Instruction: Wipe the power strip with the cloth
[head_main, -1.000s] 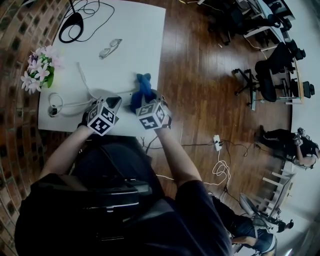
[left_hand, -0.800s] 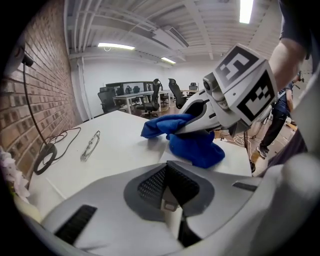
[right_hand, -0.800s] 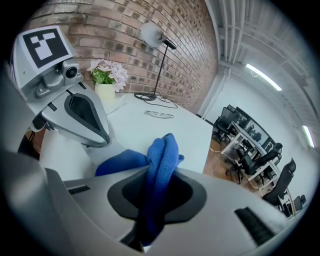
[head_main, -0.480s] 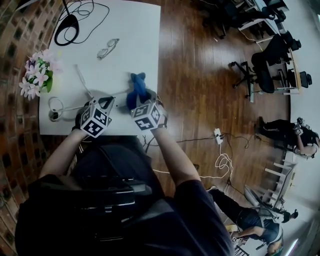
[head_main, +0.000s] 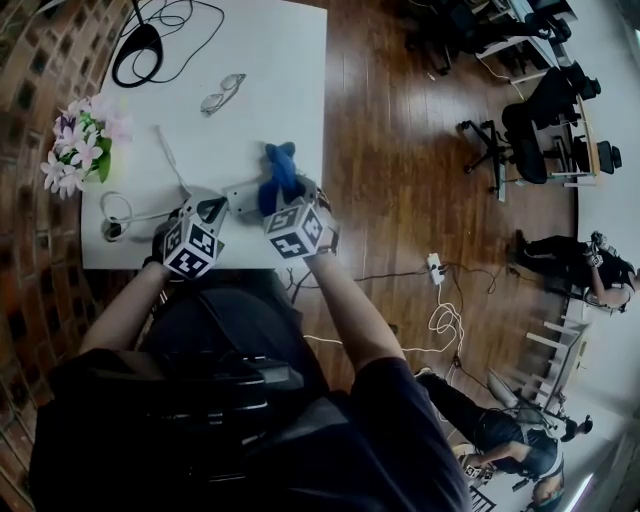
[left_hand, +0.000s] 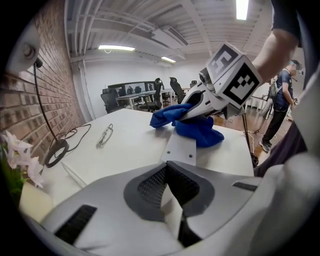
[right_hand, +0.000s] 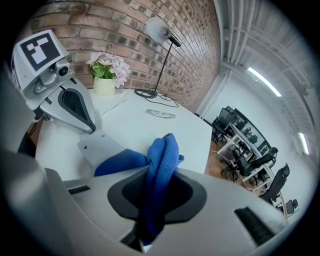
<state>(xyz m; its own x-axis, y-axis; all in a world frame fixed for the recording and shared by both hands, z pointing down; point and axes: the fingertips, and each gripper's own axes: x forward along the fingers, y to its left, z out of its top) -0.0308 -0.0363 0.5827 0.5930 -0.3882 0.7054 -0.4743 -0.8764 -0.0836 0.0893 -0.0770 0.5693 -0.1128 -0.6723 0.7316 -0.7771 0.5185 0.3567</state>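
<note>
The white power strip (head_main: 240, 195) lies near the table's front edge, its underside with screw holes (left_hand: 182, 147) facing up. My left gripper (head_main: 220, 207) is shut on its near end, a white piece pinched between the jaws (left_hand: 172, 202). A blue cloth (head_main: 280, 172) is bunched in my right gripper (head_main: 286, 200), which is shut on it (right_hand: 156, 197). The cloth's lower fold (right_hand: 120, 161) rests on the strip's far end (right_hand: 96, 145). The right gripper view shows the left gripper (right_hand: 91, 127) just left of the cloth.
On the white table (head_main: 290, 90) stand a pot of pink flowers (head_main: 75, 150), a pair of glasses (head_main: 222, 96), a lamp base with black cable (head_main: 140, 45) and a coiled white cord (head_main: 115, 215). Wooden floor, office chairs and people lie to the right.
The left gripper has shifted a little to the left, away from the right one. More of the power strip now shows beside the cloth. Both grips are unchanged.
</note>
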